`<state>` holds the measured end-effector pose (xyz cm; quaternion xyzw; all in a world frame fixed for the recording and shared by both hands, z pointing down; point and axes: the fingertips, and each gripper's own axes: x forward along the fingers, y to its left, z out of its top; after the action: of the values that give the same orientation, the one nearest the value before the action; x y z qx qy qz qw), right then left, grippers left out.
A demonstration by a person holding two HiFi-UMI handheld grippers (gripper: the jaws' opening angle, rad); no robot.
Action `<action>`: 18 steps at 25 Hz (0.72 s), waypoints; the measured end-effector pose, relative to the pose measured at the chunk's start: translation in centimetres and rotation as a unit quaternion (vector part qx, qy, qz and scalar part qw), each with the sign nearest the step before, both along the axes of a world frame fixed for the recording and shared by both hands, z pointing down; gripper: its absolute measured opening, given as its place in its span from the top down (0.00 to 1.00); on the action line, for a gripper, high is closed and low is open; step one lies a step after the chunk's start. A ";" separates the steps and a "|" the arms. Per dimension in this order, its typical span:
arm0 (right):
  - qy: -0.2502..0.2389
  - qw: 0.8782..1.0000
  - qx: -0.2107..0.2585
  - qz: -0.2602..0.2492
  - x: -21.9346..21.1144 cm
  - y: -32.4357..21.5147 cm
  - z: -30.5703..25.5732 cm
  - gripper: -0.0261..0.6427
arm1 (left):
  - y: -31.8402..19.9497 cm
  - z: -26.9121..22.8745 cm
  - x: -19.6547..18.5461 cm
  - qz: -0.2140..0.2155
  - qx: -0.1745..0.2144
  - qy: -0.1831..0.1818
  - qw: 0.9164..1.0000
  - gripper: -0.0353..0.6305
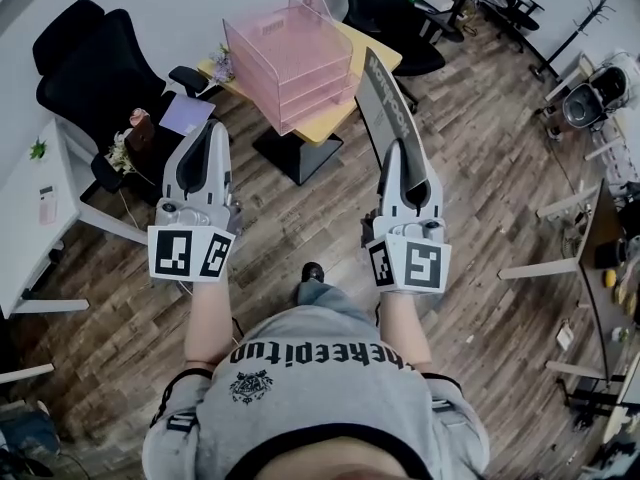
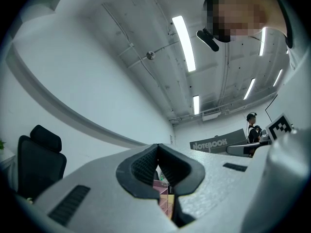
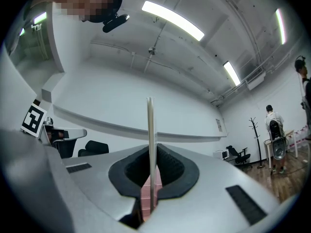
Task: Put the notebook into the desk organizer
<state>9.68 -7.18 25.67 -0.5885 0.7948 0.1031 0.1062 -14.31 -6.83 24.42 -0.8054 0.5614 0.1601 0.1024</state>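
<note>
A grey notebook (image 1: 384, 94) stands upright on its edge in my right gripper (image 1: 393, 150), which is shut on its lower edge. In the right gripper view the notebook (image 3: 150, 125) shows edge-on as a thin sheet clamped between the pads. The pink tiered desk organizer (image 1: 290, 60) sits on a yellow table (image 1: 343, 113), just ahead and to the left of the notebook. My left gripper (image 1: 214, 130) hovers shut and holds nothing, left of the organizer. In the left gripper view its fingertips (image 2: 157, 148) meet, and the notebook (image 2: 216, 143) appears off to the right.
A black office chair (image 1: 88, 60) and a white desk (image 1: 30, 193) stand at the left. A purple sheet (image 1: 187, 114) lies near the yellow table. More desks and chairs line the right side, with a coat rack (image 1: 592, 12) at the far right. Below me is wooden floor.
</note>
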 end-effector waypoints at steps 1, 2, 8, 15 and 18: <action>0.000 1.000 0.001 -0.001 0.1 -0.8 -0.1 0.95 | -0.7 -0.1 0.1 -0.002 0.001 0.000 1.000 0.94; 0.000 1.000 0.002 -0.002 0.2 -1.5 -0.2 0.95 | -1.4 -0.2 0.2 -0.004 0.002 0.000 1.000 0.94; 0.000 1.000 0.007 -0.014 0.9 -5.7 -0.6 0.95 | -5.0 -0.6 0.8 -0.020 0.010 0.000 1.000 0.94; 0.000 0.999 0.010 -0.030 1.5 -10.3 -0.4 0.95 | -8.8 -0.5 1.3 -0.039 0.012 -0.001 0.999 0.94; -0.001 0.999 0.011 -0.036 1.9 -11.8 -0.2 0.95 | -10.1 -0.4 1.7 -0.046 0.013 -0.002 0.999 0.94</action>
<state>11.55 -19.02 25.44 -0.5582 0.8144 0.1071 0.1170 -12.66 -16.89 24.00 -0.7780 0.5953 0.1606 0.1209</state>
